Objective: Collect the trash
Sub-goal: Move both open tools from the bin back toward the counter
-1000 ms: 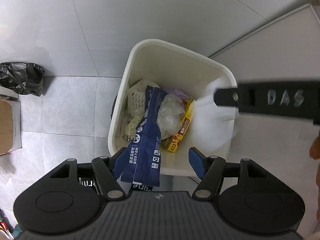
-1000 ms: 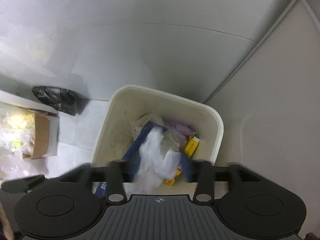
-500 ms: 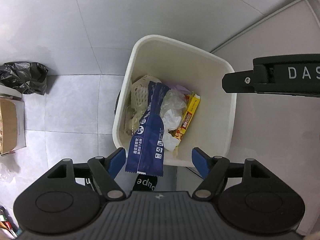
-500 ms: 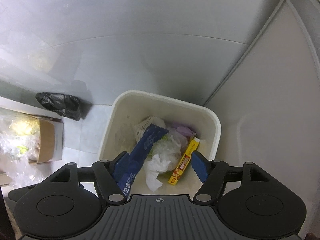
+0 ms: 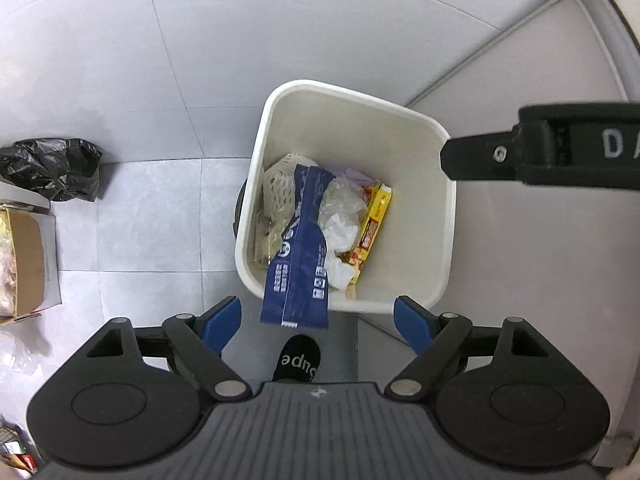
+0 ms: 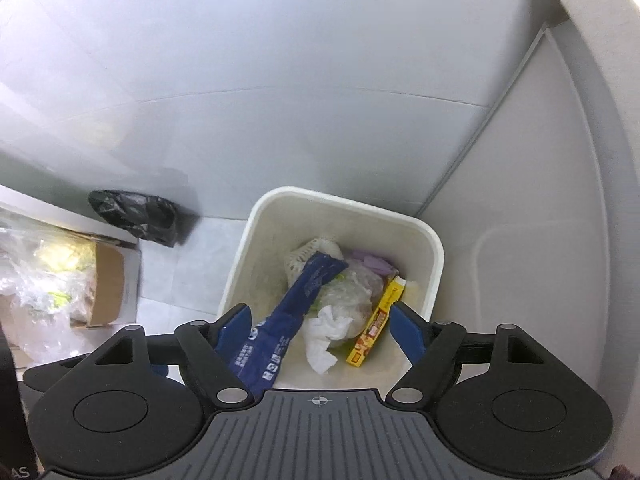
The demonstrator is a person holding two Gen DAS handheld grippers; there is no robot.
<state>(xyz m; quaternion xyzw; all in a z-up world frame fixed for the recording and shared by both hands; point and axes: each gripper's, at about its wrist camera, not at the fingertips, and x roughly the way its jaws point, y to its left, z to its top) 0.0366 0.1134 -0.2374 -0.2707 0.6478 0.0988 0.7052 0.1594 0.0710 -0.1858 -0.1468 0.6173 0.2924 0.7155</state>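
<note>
A cream waste bin [image 5: 450, 216] [image 6: 438, 256] stands on the tiled floor below both grippers. In it lie a long blue wrapper [image 5: 298, 256] [image 6: 288, 316] that hangs over the near rim, a yellow box [image 5: 370, 232] [image 6: 376, 324], crumpled white tissue [image 5: 340, 236] [image 6: 324, 336], a clear bag and a foam net. My left gripper [image 5: 318, 318] is open and empty above the bin's near rim. My right gripper [image 6: 318, 322] is open and empty over the bin; its side shows in the left wrist view [image 5: 540, 152].
A black rubbish bag [image 5: 52, 168] [image 6: 136, 212] lies on the floor to the left. A cardboard box [image 5: 28, 256] [image 6: 108, 280] with clear plastic sits further left. A white panel [image 5: 540, 260] stands right of the bin. A black sock foot [image 5: 298, 360] is below the bin.
The white tissue left my right gripper and now lies in the bin. The right gripper opened. Both grippers have risen away from the bin.
</note>
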